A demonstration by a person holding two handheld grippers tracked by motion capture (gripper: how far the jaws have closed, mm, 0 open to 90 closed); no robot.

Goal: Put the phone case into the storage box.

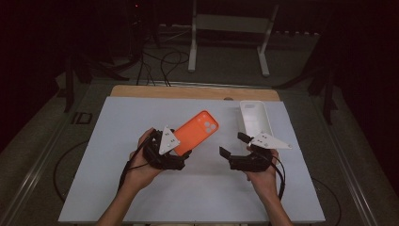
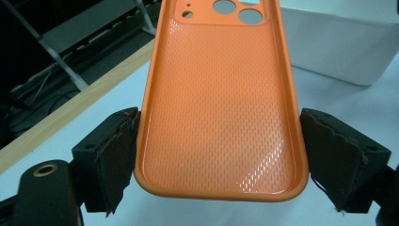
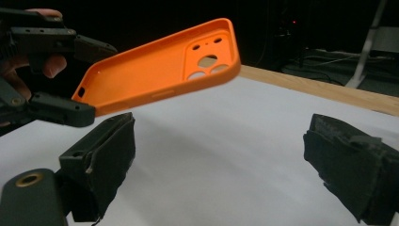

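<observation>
An orange phone case [image 1: 195,132] is held up off the white table sheet [image 1: 117,188], tilted, its camera cut-outs at the far end. My left gripper [image 1: 181,151] is shut on the case's near end, one jaw on each long side. The left gripper view looks into the case's dimpled inner face [image 2: 221,94]. In the right gripper view the case [image 3: 160,75] hangs at upper left, with the left gripper [image 3: 84,80] clamped on it. My right gripper [image 1: 234,145] is open to the right of the case, with nothing between its jaws, just above the sheet.
A long white tray [image 1: 254,117] lies at the back right of the sheet; its side wall [image 2: 339,42] shows beyond the case. A wooden table edge [image 1: 188,92] runs along the back. Past it are floor cables [image 1: 164,61] and a white stand [image 1: 230,23].
</observation>
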